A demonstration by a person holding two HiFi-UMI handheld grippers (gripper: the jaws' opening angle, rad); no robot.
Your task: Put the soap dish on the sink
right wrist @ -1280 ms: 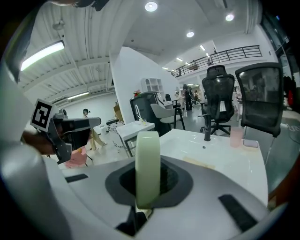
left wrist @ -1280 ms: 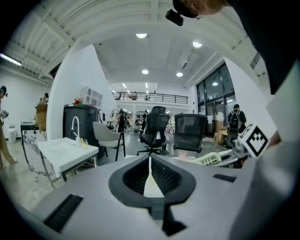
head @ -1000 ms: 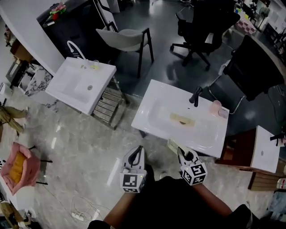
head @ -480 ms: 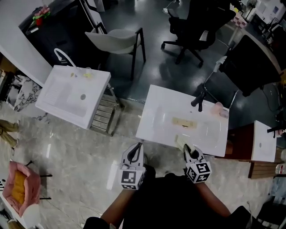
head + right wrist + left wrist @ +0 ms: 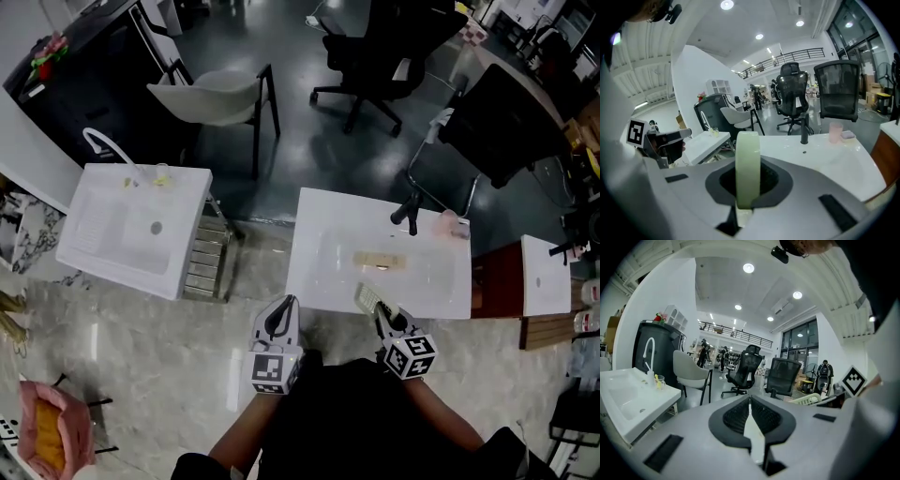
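The soap dish (image 5: 367, 298) is a pale green slatted tray, and my right gripper (image 5: 382, 315) is shut on it at the near edge of the white sink (image 5: 323, 230). In the right gripper view the soap dish (image 5: 747, 159) stands on edge between the jaws, with the sink's basin (image 5: 825, 157) and black tap (image 5: 804, 127) just beyond. My left gripper (image 5: 284, 307) hangs over the floor to the left of the sink's near corner. Its jaws meet with nothing between them, as the left gripper (image 5: 750, 401) view shows.
A pink cup (image 5: 451, 223) stands by the black tap (image 5: 406, 208), and a tan bar (image 5: 380, 261) lies in the basin. A second white sink (image 5: 131, 230) on a slatted stand is at left. A grey chair (image 5: 211, 98) and black office chairs (image 5: 375, 47) stand beyond.
Both grippers have come closer to the white sink. The soap dish, earlier short of the sink's front edge, now reaches over its near rim. The grip has not changed.
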